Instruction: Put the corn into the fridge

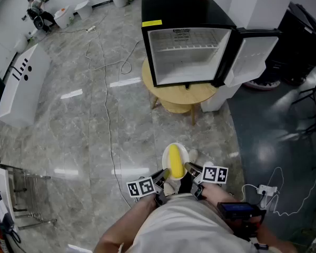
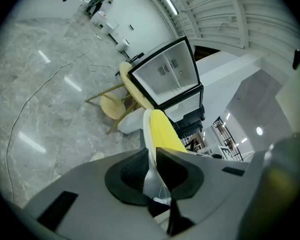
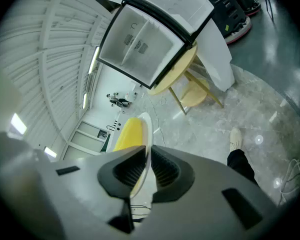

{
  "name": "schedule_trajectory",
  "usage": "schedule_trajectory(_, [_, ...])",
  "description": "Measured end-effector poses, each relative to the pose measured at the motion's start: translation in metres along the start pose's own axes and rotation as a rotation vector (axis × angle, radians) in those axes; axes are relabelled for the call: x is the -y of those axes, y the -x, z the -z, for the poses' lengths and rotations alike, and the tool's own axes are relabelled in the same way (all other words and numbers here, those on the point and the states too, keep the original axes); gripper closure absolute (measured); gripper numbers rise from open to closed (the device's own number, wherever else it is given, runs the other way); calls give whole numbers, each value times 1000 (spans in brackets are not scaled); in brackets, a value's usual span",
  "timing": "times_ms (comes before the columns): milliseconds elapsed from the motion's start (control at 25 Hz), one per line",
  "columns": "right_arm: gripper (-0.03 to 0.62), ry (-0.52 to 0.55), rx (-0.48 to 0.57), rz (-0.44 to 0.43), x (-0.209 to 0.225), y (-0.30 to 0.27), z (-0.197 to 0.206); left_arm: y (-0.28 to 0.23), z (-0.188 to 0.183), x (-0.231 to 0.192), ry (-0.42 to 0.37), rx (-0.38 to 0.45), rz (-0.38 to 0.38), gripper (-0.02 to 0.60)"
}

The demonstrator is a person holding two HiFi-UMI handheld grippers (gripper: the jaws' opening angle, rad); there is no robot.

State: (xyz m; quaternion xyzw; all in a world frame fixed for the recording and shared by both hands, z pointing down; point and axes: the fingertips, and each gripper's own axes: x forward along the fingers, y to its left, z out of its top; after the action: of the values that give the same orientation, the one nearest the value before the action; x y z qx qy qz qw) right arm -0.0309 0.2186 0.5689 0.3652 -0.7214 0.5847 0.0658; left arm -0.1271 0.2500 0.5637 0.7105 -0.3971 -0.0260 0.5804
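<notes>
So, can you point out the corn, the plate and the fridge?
corn (image 1: pixel 175 161): head view, middle of the yellow cob.
plate (image 1: pixel 185 154): head view, bare right rim.
fridge (image 1: pixel 187 42): head view, back wall of the open inside.

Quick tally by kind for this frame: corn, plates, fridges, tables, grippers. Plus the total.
corn: 1
plate: 1
fridge: 1
round table: 1
grippers: 2, left gripper and right gripper, both shut on the plate
total: 6

glossy grey marble floor (image 1: pixel 68 125) w/ loose cables (image 1: pixel 108 130), round wooden table (image 1: pixel 171 95), white counter (image 1: pixel 21 88) at left
</notes>
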Motion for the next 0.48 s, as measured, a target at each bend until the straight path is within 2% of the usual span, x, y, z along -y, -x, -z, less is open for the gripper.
schedule_trajectory(280, [559, 45, 36, -4, -15, 11, 9, 20, 3, 9, -60, 28, 6, 529])
schedule_trajectory(480, [559, 83, 39, -5, -27, 6, 3, 26, -5, 10, -64, 55, -9, 529])
